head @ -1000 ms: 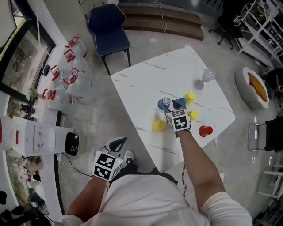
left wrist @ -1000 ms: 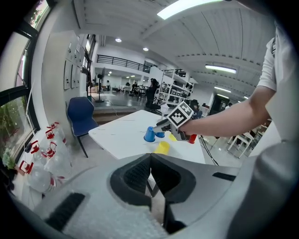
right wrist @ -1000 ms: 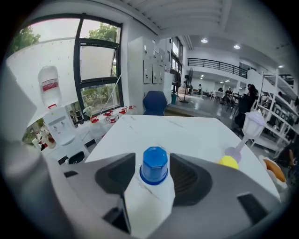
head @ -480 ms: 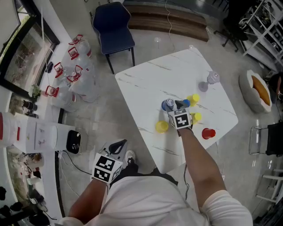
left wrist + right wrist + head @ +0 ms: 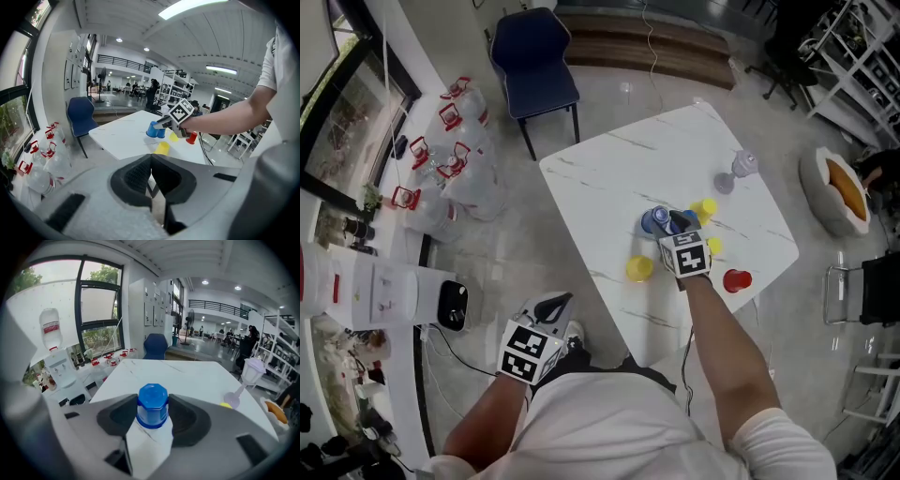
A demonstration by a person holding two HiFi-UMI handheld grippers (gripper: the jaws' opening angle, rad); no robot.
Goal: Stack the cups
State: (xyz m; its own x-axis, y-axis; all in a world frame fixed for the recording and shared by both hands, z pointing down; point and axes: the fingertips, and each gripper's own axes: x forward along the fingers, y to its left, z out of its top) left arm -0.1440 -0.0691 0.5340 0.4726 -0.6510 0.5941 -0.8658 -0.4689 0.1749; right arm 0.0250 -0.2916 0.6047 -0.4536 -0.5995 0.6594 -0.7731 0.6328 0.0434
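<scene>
Right gripper (image 5: 153, 422): jaws wide, just closing, pads against both sides of 1 blue cup (image 5: 152, 404). Left gripper (image 5: 151, 161): jaws clenched together, nothing between.

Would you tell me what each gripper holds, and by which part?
The right gripper has just closed its jaws on an upturned blue cup, pads on its sides near the base. The left gripper holds nothing, jaws together.

An open, loft-like workspace, part office, part lab: balcony railing (image 5: 220, 304), metal shelving racks (image 5: 853, 47), water dispenser (image 5: 55, 363), spare water bottles (image 5: 450, 155), blue chair (image 5: 532, 49).
</scene>
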